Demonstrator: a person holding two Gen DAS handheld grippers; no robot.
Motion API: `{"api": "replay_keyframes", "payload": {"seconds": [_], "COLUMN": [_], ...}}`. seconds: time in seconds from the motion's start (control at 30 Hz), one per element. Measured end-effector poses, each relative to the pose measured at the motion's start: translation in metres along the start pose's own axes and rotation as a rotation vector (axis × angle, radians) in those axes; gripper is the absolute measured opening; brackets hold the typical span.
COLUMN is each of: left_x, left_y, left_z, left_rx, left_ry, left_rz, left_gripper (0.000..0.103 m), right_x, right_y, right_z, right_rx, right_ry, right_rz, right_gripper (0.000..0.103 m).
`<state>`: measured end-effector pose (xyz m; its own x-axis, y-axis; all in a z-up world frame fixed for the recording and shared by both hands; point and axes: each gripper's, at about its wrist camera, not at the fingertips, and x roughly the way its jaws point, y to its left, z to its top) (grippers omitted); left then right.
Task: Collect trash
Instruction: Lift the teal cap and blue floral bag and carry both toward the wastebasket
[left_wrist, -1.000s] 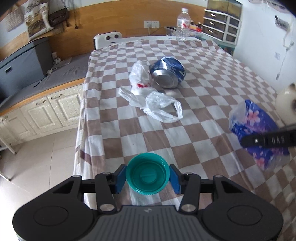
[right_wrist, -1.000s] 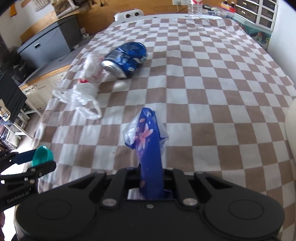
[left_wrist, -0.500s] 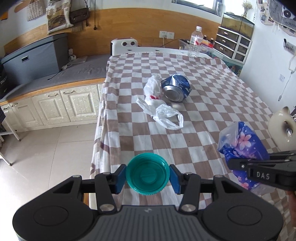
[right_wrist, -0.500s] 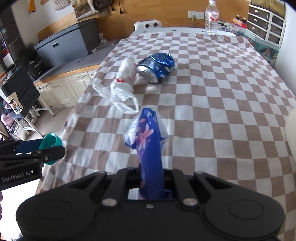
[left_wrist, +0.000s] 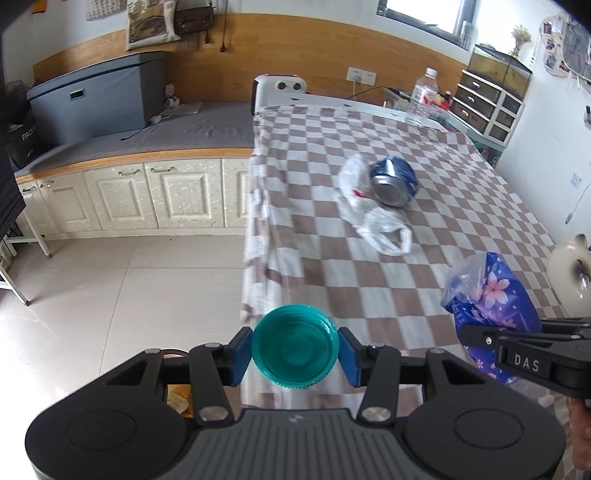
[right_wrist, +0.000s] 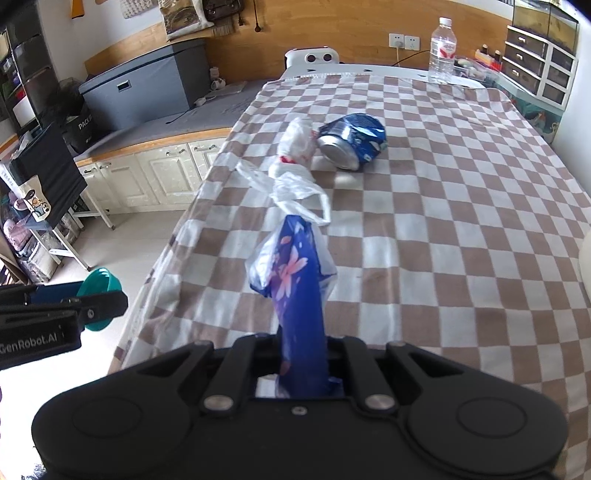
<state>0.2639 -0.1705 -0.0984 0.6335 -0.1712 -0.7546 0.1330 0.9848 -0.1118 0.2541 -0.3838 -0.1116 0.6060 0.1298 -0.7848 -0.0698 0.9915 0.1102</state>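
— Left wrist view: what have I got?

— My left claw (left_wrist: 294, 353) is clamped on a teal bottle cap (left_wrist: 294, 350), open side toward me. My right claw (right_wrist: 301, 363) pinches a blue flowered wrapper (right_wrist: 295, 273) that stands up from its jaws.

— Which step?

— Carrying, I judge. Next both loads need a bin; I see none.

— What's left?

— Ahead on the checked tablecloth (left_wrist: 443, 177), a crushed blue can (left_wrist: 393, 181) touching a crumpled clear plastic bag (left_wrist: 373, 218).

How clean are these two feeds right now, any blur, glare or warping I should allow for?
Left wrist view: the checked tablecloth near the edge is motion-smeared, the teal cap stays sharp, and the window at top right is blown out. Right wrist view: sharper overall, the floral wrapper slightly soft. Both show fisheye bending and dark corners.
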Motion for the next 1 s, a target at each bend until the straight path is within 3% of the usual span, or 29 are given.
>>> {"api": "replay_keyframes", "payload": {"seconds": [0.57, 1.0], "left_x": [0.034, 0.089], "left_y": [0.149, 0.262], "left_z": [0.039, 0.025], "left_rx": [0.027, -0.015], "left_ry": [0.039, 0.178], "left_rz": [-0.056, 0.012], "left_gripper": [0.05, 0.05], "right_x": [0.049, 0.137], "right_y": [0.131, 0.229], "right_z": [0.033, 0.043], "right_rx": [0.033, 0.036], "right_ry": [0.011, 0.115], "right_rz": [-0.075, -0.03], "right_gripper": [0.009, 0.009]}}
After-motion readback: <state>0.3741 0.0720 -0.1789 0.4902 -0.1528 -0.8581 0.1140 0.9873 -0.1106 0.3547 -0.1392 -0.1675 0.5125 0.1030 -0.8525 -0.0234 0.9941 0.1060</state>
